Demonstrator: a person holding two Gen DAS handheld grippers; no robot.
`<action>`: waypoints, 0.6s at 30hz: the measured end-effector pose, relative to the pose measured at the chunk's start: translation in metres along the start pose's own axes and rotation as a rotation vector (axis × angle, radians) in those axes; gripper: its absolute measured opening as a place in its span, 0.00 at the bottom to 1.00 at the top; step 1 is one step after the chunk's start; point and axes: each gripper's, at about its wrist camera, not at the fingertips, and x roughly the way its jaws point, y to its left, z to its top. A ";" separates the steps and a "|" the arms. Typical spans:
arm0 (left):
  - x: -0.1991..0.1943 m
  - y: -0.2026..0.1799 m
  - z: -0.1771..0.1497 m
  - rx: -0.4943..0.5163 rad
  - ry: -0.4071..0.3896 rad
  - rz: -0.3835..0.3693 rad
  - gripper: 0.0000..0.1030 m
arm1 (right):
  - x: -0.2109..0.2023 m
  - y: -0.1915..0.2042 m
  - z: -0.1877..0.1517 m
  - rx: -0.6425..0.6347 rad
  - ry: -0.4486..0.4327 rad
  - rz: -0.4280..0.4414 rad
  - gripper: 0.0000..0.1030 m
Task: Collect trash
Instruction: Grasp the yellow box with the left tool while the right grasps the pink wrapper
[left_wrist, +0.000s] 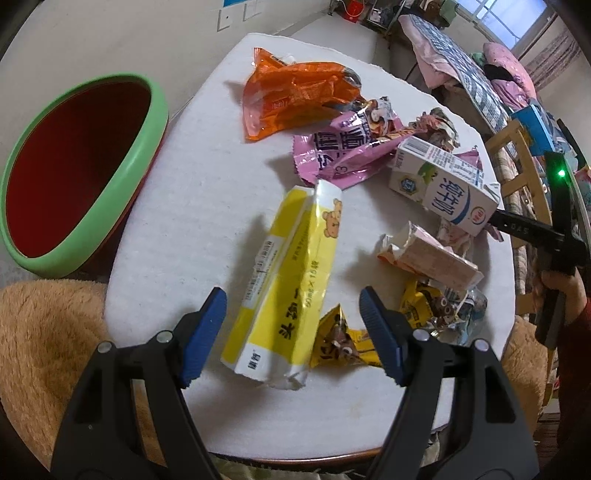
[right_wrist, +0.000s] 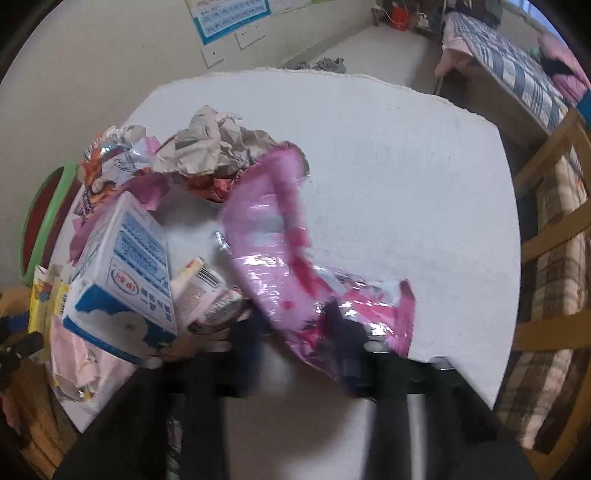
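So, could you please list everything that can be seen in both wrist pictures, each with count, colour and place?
bin: one, green rim, red inside, left of the table.
table: one, white cover.
orange wrapper: one, far side of the table.
purple wrapper: one, beside the orange one.
milk carton: one, white and blue, lying on the litter.
yellow box: one, yellow and white, between the left fingers.
small pink carton: one, crushed, near the milk carton.
yellow snack wrappers: about two, near edge.
crumpled paper: one, grey-white.
pink foil wrapper: one, in the right gripper.
bed: one, blue plaid.
left gripper: open, blue pads.
right gripper: shut on the pink foil wrapper, blurred.
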 end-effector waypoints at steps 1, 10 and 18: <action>0.001 0.000 0.001 0.004 0.000 -0.003 0.69 | -0.005 0.003 0.000 0.003 -0.022 0.002 0.22; 0.010 0.000 0.001 0.006 0.022 0.000 0.32 | -0.067 0.009 -0.011 0.083 -0.154 0.026 0.22; -0.033 0.000 0.009 -0.022 -0.104 0.033 0.15 | -0.115 0.034 -0.023 0.098 -0.249 0.090 0.22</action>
